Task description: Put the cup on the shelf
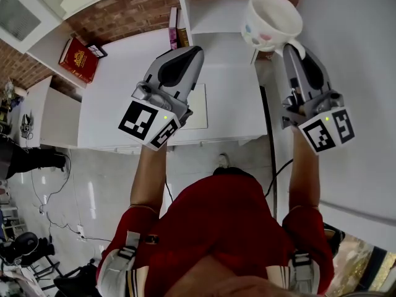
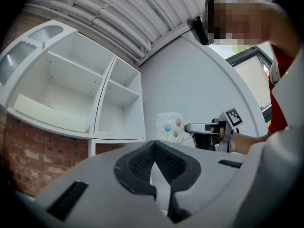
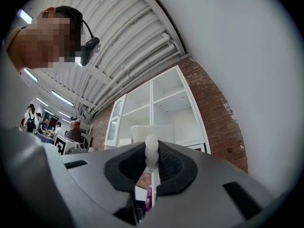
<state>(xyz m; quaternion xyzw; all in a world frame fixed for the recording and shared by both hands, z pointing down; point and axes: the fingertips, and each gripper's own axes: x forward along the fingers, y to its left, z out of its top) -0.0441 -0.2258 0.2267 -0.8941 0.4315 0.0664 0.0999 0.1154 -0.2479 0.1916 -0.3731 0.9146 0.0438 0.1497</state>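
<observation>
The right gripper (image 1: 296,47) was clamped on the handle of the cup (image 1: 272,20), holding it aloft at one o'clock in the head view, beside the shelf (image 1: 213,17). The cup stood upright, mouth up, its handle pointing toward five o'clock. The left gripper (image 1: 193,53) had its jaws together, empty.
</observation>
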